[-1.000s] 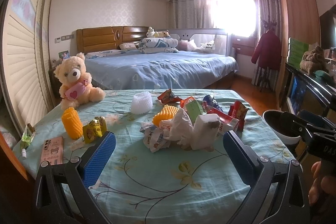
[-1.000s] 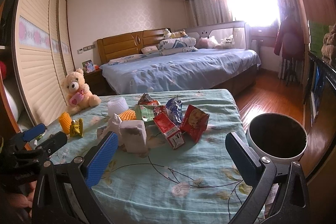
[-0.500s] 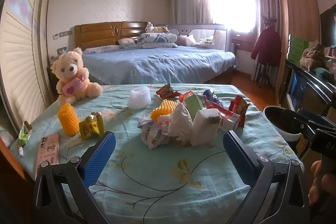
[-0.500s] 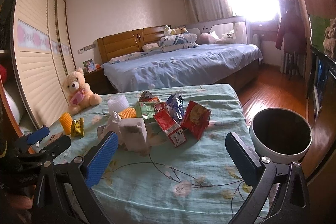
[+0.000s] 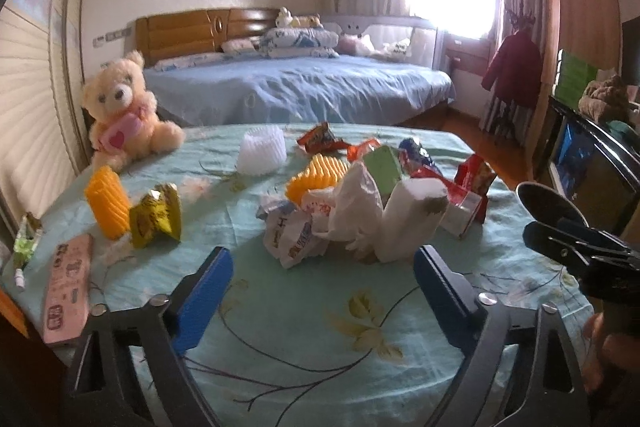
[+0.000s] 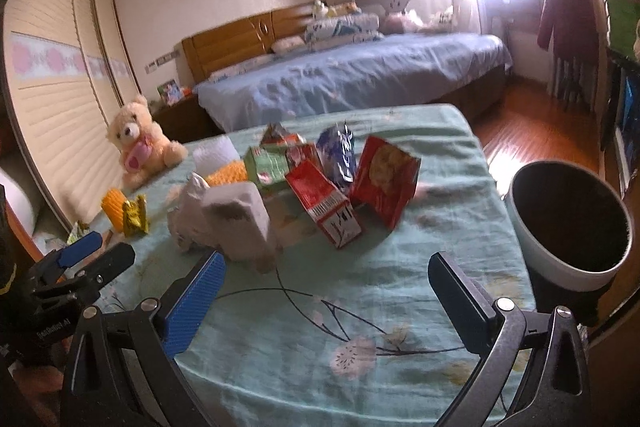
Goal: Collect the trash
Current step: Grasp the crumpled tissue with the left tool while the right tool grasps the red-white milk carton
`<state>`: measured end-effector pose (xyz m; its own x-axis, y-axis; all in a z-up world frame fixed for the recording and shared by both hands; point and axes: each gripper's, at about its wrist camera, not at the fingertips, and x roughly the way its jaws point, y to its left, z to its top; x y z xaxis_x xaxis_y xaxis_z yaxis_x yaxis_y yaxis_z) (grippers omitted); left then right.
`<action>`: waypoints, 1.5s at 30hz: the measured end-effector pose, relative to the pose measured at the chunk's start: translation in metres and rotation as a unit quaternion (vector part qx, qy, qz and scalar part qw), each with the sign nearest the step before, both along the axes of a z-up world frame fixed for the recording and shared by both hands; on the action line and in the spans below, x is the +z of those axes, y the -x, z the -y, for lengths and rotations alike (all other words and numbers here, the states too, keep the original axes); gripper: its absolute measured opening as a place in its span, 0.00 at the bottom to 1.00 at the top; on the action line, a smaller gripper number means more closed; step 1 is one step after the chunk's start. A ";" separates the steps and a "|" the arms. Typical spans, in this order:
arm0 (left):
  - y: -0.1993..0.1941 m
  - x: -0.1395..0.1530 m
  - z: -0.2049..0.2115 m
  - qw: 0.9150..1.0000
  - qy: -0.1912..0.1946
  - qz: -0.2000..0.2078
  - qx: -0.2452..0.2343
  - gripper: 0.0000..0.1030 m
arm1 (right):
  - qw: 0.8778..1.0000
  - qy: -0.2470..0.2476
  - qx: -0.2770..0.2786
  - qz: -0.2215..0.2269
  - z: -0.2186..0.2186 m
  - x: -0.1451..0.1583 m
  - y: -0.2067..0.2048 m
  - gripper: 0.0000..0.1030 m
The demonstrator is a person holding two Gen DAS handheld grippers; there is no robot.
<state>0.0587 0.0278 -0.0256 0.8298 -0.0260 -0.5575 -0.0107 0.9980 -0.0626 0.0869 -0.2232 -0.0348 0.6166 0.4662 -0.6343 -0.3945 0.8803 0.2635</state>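
Note:
A heap of trash lies mid-table: crumpled white paper (image 5: 352,215), a white carton (image 5: 408,219) (image 6: 236,223), a printed wrapper (image 5: 292,235), a red carton (image 6: 324,207), a red snack bag (image 6: 384,183), a blue bag (image 6: 338,155) and a green pack (image 6: 266,165). A yellow wrapper (image 5: 156,217) lies at the left. A round bin (image 6: 568,223) with a dark inside stands at the table's right edge. My left gripper (image 5: 320,295) is open and empty just short of the heap. My right gripper (image 6: 324,303) is open and empty, short of the white carton.
A teddy bear (image 5: 124,111) sits at the table's far left. Orange ribbed cups (image 5: 106,201), a white foam net (image 5: 262,151) and a pink box (image 5: 66,287) lie on the green flowered cloth (image 5: 320,323). A bed (image 5: 296,87) stands behind; a dark cabinet (image 5: 592,163) is at the right.
Both grippers have moved forward toward the heap, which looks larger in both views. Both stay open and empty.

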 end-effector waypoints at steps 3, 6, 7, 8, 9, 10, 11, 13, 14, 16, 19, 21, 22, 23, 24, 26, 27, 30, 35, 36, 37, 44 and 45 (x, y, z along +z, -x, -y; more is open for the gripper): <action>-0.015 -0.004 -0.002 1.000 0.003 -0.016 -0.009 0.75 | 1.000 0.005 0.005 -0.016 -0.002 -0.010 -0.011 0.93; -0.029 -0.006 -0.001 1.000 0.003 -0.026 -0.018 0.73 | 1.000 0.011 0.010 -0.028 -0.005 -0.018 -0.022 0.88; -0.033 -0.007 -0.001 0.999 0.004 -0.028 -0.020 0.72 | 0.999 0.011 0.011 -0.032 -0.006 -0.021 -0.025 0.87; -0.036 -0.008 -0.001 0.999 0.005 -0.031 -0.021 0.71 | 0.999 0.011 0.011 -0.037 -0.007 -0.023 -0.028 0.86; -0.040 -0.009 -0.002 0.999 0.008 -0.035 -0.023 0.69 | 0.999 0.008 0.012 -0.040 -0.007 -0.025 -0.030 0.85; -0.044 -0.011 -0.002 0.999 0.009 -0.035 -0.024 0.68 | 0.999 0.006 0.014 -0.042 -0.007 -0.027 -0.032 0.84; -0.047 -0.013 -0.002 0.999 0.012 -0.037 -0.027 0.68 | 0.999 0.008 0.014 -0.043 -0.008 -0.028 -0.034 0.84; -0.053 -0.017 0.000 0.998 0.017 -0.045 -0.037 0.68 | 0.999 0.010 0.014 -0.048 -0.008 -0.032 -0.038 0.83; -0.056 -0.020 0.003 0.998 0.017 -0.051 -0.042 0.68 | 0.998 0.009 0.014 -0.053 -0.007 -0.034 -0.041 0.79; -0.061 -0.024 0.007 0.997 0.014 -0.057 -0.049 0.67 | 0.998 0.005 0.016 -0.063 -0.005 -0.038 -0.048 0.71; -0.066 -0.030 0.012 0.996 0.010 -0.066 -0.056 0.66 | 0.997 0.003 0.024 -0.068 -0.005 -0.039 -0.055 0.63; -0.071 -0.031 0.010 0.996 0.007 -0.070 -0.050 0.66 | 0.997 0.001 0.032 -0.070 -0.006 -0.039 -0.060 0.63; -0.073 -0.031 0.006 0.996 0.012 -0.071 -0.044 0.66 | 0.997 0.002 0.035 -0.070 -0.007 -0.039 -0.062 0.63; -0.076 -0.031 0.005 0.997 0.015 -0.071 -0.041 0.66 | 0.997 0.004 0.038 -0.069 -0.009 -0.039 -0.064 0.63; -0.078 -0.030 0.001 0.997 0.022 -0.069 -0.038 0.66 | 0.997 0.004 0.042 -0.069 -0.010 -0.039 -0.066 0.63; -0.084 -0.029 0.000 0.997 0.025 -0.066 -0.036 0.65 | 0.996 0.007 0.049 -0.069 -0.016 -0.039 -0.070 0.63; -0.087 -0.029 0.001 0.997 0.024 -0.064 -0.037 0.65 | 0.996 0.010 0.054 -0.068 -0.019 -0.039 -0.073 0.63; -0.096 -0.032 0.004 0.997 0.019 -0.060 -0.045 0.55 | 0.995 0.017 0.064 -0.070 -0.029 -0.041 -0.081 0.63; -0.107 -0.041 0.001 0.995 0.034 -0.069 -0.056 0.33 | 0.994 0.021 0.076 -0.080 -0.036 -0.047 -0.087 0.36; -0.107 -0.041 0.000 0.995 0.036 -0.068 -0.058 0.30 | 0.993 0.017 0.076 -0.084 -0.036 -0.049 -0.086 0.36; -0.107 -0.040 -0.002 0.995 0.037 -0.067 -0.059 0.27 | 0.993 0.013 0.075 -0.085 -0.035 -0.049 -0.086 0.36; -0.088 -0.034 -0.006 0.997 0.034 -0.050 -0.048 0.25 | 0.996 0.002 0.061 -0.070 -0.024 -0.040 -0.070 0.34; -0.084 -0.032 -0.006 0.997 0.033 -0.046 -0.046 0.25 | 0.996 0.000 0.058 -0.068 -0.021 -0.039 -0.067 0.34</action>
<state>0.1424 0.0335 -0.0576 0.7675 -0.1385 -0.6259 0.0711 0.9887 -0.1317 0.1540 -0.2025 -0.0739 0.4670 0.5293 -0.7083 -0.4551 0.8307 0.3206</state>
